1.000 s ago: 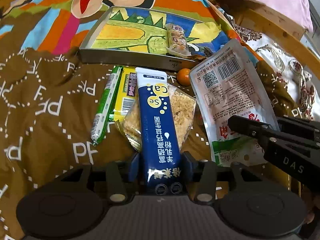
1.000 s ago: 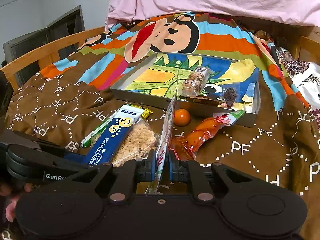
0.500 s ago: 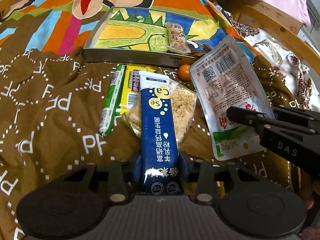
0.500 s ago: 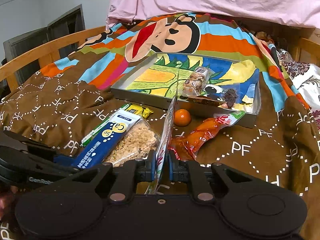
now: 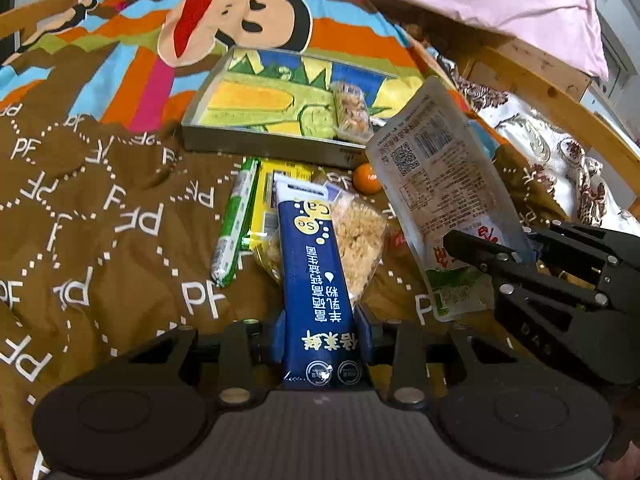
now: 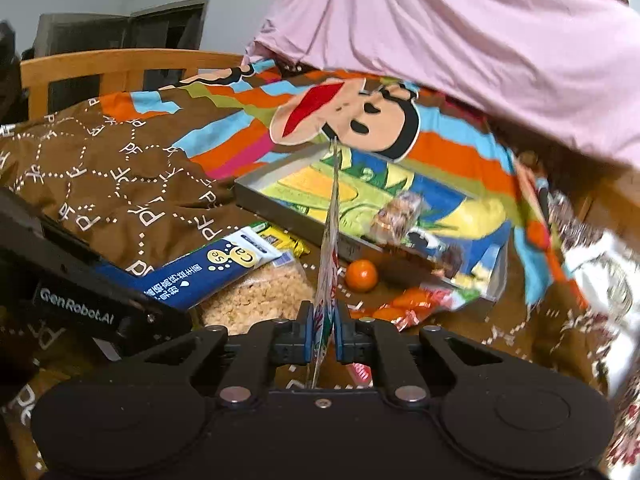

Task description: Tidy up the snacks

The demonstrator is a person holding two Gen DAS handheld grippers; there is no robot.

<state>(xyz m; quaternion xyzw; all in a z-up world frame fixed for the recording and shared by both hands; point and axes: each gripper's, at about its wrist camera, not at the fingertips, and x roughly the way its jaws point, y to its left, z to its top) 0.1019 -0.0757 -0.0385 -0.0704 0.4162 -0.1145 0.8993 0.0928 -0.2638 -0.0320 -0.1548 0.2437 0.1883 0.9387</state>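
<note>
My left gripper (image 5: 322,332) is closing its jaws, and the pads press on the near end of a long blue milk-powder packet (image 5: 316,264), which slants up off the brown quilt. My right gripper (image 6: 323,328) is shut on a flat white printed pouch (image 6: 331,240), seen edge-on in its own view. The left wrist view shows the pouch's back face (image 5: 440,184) raised to the right of the blue packet. Beyond both lies a shallow grey tray (image 5: 256,146) with a cartoon lining, and one wrapped snack (image 5: 352,114) lies inside it.
On the quilt before the tray lie a green stick snack (image 5: 236,220), a yellow packet (image 5: 276,196), a clear bag of crumbly snack (image 5: 360,236), a small orange ball (image 5: 366,178) and an orange-red sausage packet (image 6: 408,304). A wooden bed rail (image 6: 120,64) and pink bedding (image 6: 480,48) border the area.
The left gripper has drawn back and risen a little with the blue packet. The right gripper has rolled and shifted, so the pouch and its view now tilt.
</note>
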